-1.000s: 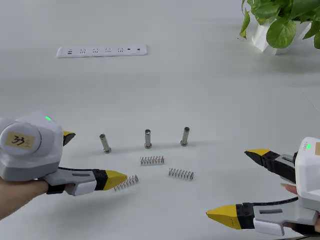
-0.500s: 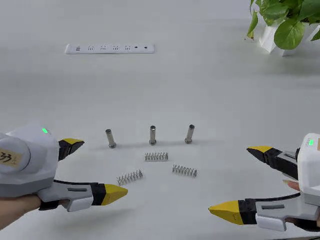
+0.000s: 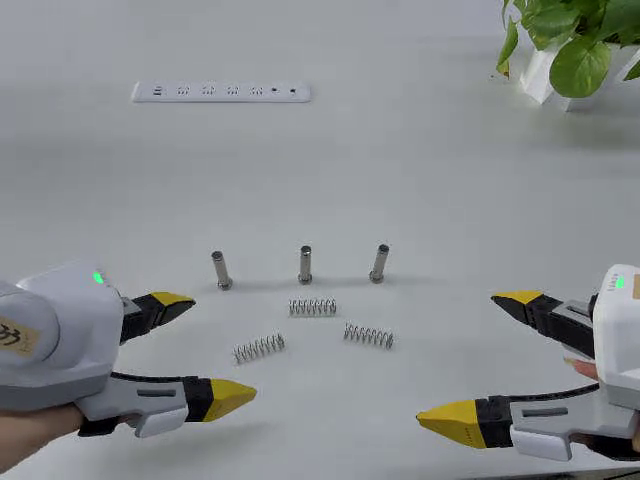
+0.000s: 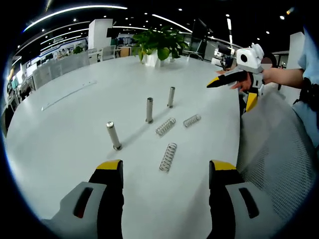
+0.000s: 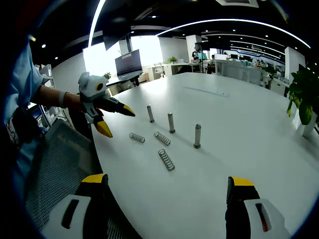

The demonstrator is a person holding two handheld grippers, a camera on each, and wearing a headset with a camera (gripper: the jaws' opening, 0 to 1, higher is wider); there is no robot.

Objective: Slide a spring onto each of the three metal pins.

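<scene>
Three metal pins stand upright in a row on the white table: left pin (image 3: 220, 270), middle pin (image 3: 305, 264), right pin (image 3: 380, 262). Three springs lie flat in front of them: one at the left (image 3: 259, 348), one in the middle (image 3: 313, 307), one at the right (image 3: 368, 336). My left gripper (image 3: 205, 347) is open at the lower left, short of the left spring (image 4: 168, 157). My right gripper (image 3: 480, 358) is open at the lower right, apart from the springs (image 5: 166, 159). Neither holds anything.
A white power strip (image 3: 221, 92) lies at the far side of the table. A potted green plant (image 3: 565, 45) stands at the far right corner. The table edge and a mesh chair (image 4: 279, 164) lie close behind the grippers.
My left gripper has pulled back toward me and away from the left spring, which stays flat on the table. The right gripper has barely moved. The head camera shifted a little.
</scene>
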